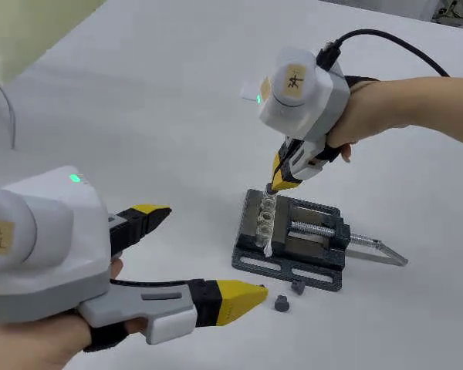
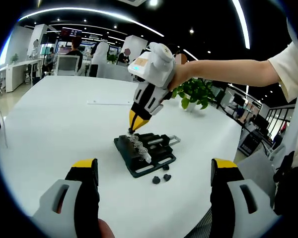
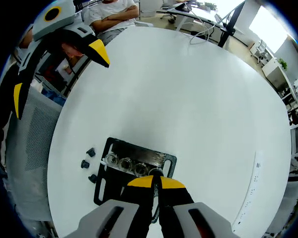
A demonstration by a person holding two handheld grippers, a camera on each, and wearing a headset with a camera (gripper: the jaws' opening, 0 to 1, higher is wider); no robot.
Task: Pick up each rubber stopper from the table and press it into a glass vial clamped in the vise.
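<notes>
Head view: left tongs (image 1: 214,250) gape wide, empty, near loose stoppers (image 1: 282,304) on the table (image 1: 177,92). Left gripper view: right tongs (image 2: 132,128) point down onto vials (image 2: 139,146) in the vise (image 2: 159,146). Right gripper view: they are pinched together above the vials, any load hidden.

Right tool (image 1: 275,186) above vise (image 1: 293,270), open table (image 1: 162,116) leftward, stoppers (image 1: 282,304) beside vise

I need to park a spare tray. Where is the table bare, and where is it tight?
Bare: the wide stretch of table beyond the vise and left of it in the head view, and past the vise handle. Crowded: the vise's near edge, where loose stoppers lie by the open left gripper; the right gripper hangs over the vials.
</notes>
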